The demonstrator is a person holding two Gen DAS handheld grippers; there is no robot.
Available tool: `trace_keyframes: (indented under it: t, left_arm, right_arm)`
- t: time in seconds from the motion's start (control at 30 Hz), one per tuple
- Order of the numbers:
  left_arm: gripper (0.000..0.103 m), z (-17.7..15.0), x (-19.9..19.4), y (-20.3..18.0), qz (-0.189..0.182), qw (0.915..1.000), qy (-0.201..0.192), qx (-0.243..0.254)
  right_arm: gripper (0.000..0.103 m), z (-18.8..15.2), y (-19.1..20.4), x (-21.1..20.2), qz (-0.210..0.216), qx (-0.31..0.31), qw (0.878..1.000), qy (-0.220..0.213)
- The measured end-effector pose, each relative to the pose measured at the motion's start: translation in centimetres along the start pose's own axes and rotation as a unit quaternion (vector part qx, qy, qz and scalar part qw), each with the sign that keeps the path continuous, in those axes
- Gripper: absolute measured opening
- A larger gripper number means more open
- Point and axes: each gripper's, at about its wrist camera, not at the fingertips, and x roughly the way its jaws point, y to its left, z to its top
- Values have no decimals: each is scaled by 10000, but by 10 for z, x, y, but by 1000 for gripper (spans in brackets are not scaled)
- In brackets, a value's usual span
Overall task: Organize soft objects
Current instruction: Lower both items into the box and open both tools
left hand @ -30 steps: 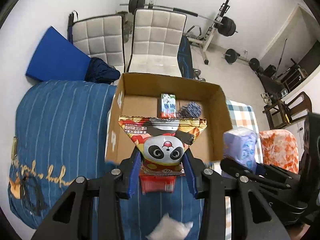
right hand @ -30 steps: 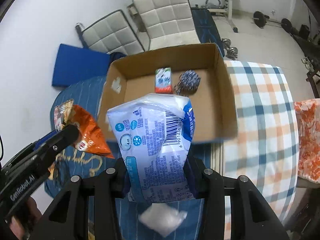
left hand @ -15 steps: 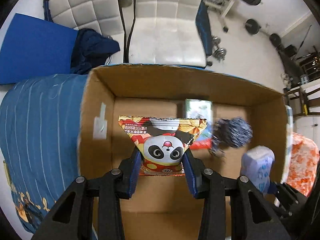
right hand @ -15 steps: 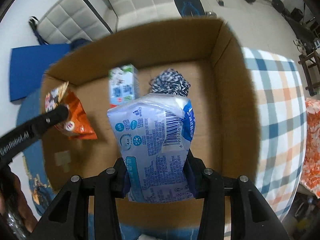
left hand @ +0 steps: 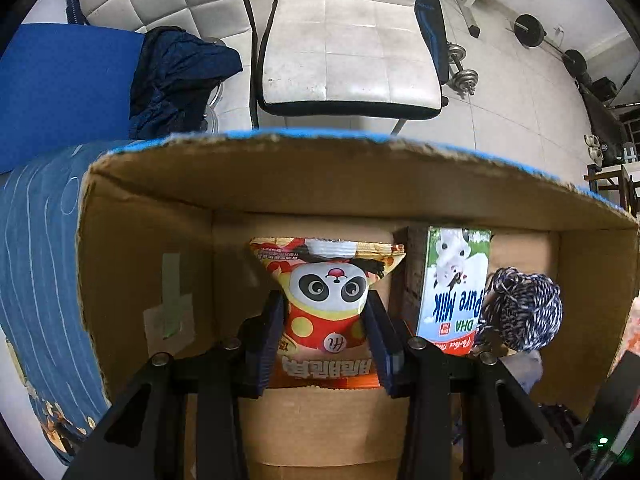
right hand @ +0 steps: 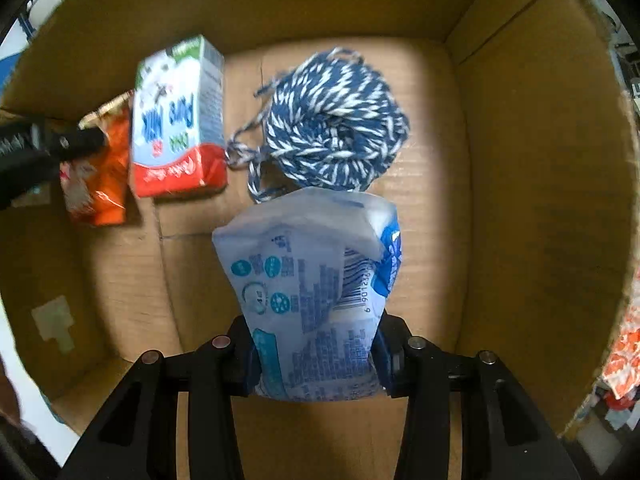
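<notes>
both grippers lower inside box (right hand: 540, 160), snack bag (left hand: 326, 304), tissue pack (right hand: 316, 300) still gripped

Bare brown cardboard box floor (right hand: 432, 240) right of the right jaws; blue-white yarn ball (right hand: 336, 120) and upright milk carton (right hand: 176, 120) crowd ahead.

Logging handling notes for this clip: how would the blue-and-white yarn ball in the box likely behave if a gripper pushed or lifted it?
The yarn ball looks soft and loosely wound, so it would probably squash rather than resist. Its rounded shape suggests it may roll on the box floor when nudged. Loose strands trail toward the milk carton, so they could snag or unwind on lifting.
</notes>
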Motion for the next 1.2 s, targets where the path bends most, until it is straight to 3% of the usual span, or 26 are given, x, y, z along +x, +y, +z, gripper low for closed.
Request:
trace_keyframes:
  t: [0.1, 0.27, 0.4, 0.43, 0.47, 0.57, 0.63, 0.7, 0.77, 0.87, 1.2]
  left_arm:
    - [38, 4, 1, 0, -12, 10000, 18, 14]
    - [45, 1, 1, 5, -109, 9997, 151, -125]
    - [45, -3, 1, 11, -210, 9989, 288, -312]
    - [46, -5, -1, 12, -214, 9988, 286, -327]
    - [50, -6, -5, 13, -203, 9989, 262, -336]
    - [58, -13, -18, 12, -235, 9992, 180, -260]
    - [73, -18, -30, 11, -107, 9997, 60, -193]
    - [86, -25, -44, 10, -49, 9998, -135, -117]
    - [87, -32, -55, 9, 7, 9996, -271, -57]
    - [98, -48, -73, 9, 65, 9986, -518, 19]
    - [99, -121, -126, 21, 63, 9905, -1373, 0]
  right_arm:
    - [49, 4, 1, 9, -57, -1, 10000, 71]
    - [63, 11, 2, 13, -138, -16, 9999, 69]
    - [67, 10, 4, 9, -206, -28, 9998, -20]
    - [74, 9, 4, 8, -205, -28, 9998, -54]
    - [83, 7, 0, 8, -196, -26, 9998, -79]
    - [92, 1, 1, 2, -229, -46, 9995, -208]
    - [94, -2, 4, -5, -217, -67, 9993, -302]
    - [103, -8, 3, -11, -189, -58, 9991, -386]
    - [103, -14, 4, -21, -155, -71, 9984, -537]
    - [103, -20, 1, -39, -132, -81, 9970, -763]
    - [103, -82, 4, -84, -144, -83, 9876, -1558]
